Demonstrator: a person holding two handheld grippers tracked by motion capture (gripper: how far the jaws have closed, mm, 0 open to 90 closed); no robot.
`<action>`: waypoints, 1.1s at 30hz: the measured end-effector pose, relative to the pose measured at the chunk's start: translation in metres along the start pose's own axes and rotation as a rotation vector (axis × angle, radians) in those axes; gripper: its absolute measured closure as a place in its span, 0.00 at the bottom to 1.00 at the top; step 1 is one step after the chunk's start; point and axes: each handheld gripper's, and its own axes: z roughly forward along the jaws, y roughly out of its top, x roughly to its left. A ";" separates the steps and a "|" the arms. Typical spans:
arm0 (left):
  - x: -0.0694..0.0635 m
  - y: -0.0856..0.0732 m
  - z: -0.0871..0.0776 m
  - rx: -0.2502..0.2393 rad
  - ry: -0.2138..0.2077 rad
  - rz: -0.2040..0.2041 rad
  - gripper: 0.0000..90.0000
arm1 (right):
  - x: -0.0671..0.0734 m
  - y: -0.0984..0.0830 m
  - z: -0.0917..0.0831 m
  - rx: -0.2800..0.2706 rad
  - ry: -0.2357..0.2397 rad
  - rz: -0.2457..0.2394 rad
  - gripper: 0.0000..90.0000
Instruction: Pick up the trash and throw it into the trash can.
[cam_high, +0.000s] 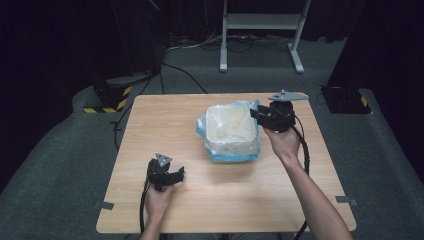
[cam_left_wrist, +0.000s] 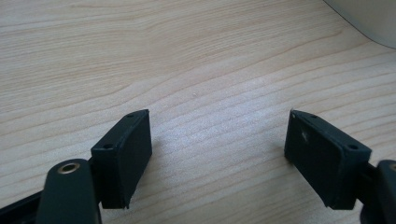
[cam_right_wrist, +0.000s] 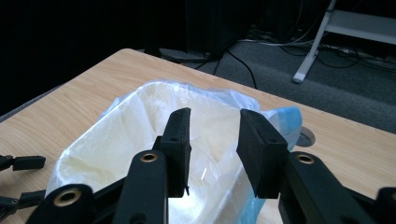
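Note:
A white bin (cam_high: 206, 131) lined with a clear plastic bag with a blue edge (cam_high: 253, 107) stands on the far middle of the wooden table (cam_high: 150, 125). My right gripper (cam_high: 256, 115) hovers over the bin's right rim, pointing left. In the right gripper view its jaws (cam_right_wrist: 214, 126) stand apart above the bag's rim (cam_right_wrist: 154, 88), and nothing is pressed between them. My left gripper (cam_high: 178, 174) rests low near the table's front left. Its jaws (cam_left_wrist: 219, 135) are spread wide over bare wood. The bin's corner (cam_left_wrist: 369, 18) shows at the top right of the left gripper view.
A white metal stand (cam_high: 260, 25) and floor cables (cam_high: 185, 72) lie beyond the table. Black stand bases with yellow-black tape (cam_high: 107, 97) sit at the back left, and another base (cam_high: 345, 97) at the back right. A round grommet (cam_right_wrist: 306, 137) is set in the tabletop beside the bin.

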 end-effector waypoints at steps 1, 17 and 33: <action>0.000 0.000 0.000 0.000 0.000 0.000 0.25 | -0.001 -0.001 -0.001 -0.002 -0.001 0.002 0.69; 0.000 0.000 0.000 0.000 0.000 0.000 0.25 | -0.023 -0.024 -0.034 -0.042 -0.021 0.044 0.66; 0.000 0.000 0.000 0.000 0.000 0.000 0.25 | -0.045 -0.057 -0.053 -0.043 -0.064 0.087 0.66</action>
